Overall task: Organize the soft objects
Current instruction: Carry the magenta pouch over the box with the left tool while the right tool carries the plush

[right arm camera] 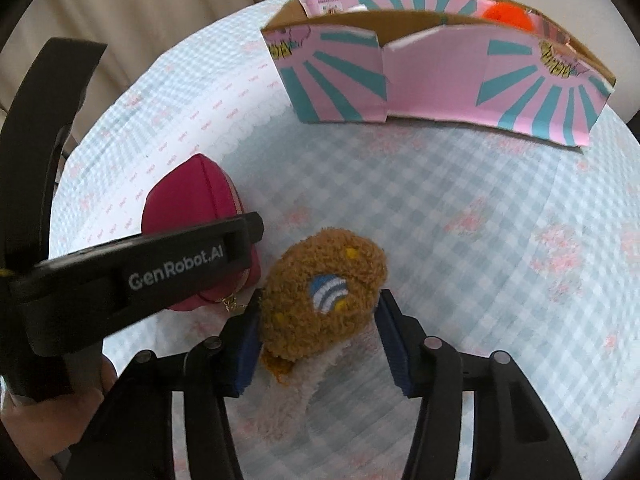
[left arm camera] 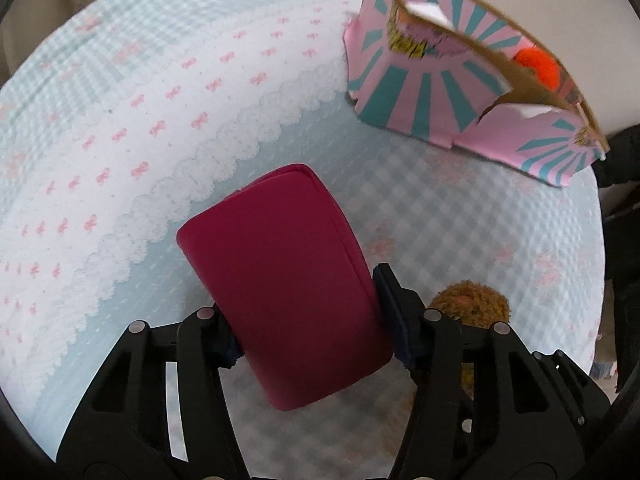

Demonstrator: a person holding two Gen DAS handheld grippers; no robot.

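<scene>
Left gripper (left arm camera: 308, 316) clamps red pouch (left arm camera: 280, 280); right gripper (right arm camera: 320, 336) grips brown plush toy (right arm camera: 324, 292). Tablecloth (right arm camera: 480, 220) bare up to pink box (right arm camera: 440, 80) at far edge. Left gripper reads "GenRobot.AI".

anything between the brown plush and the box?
Nothing: only bare checked cloth lies between the plush and the box, shown in the right wrist view.

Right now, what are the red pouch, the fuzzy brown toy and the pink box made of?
The red pouch looks like smooth faux leather: matte, with stitched seams. The fuzzy brown toy looks like curly plush: its surface is looped and woolly. The pink box looks like printed cardboard: its cut edges are brown.
</scene>
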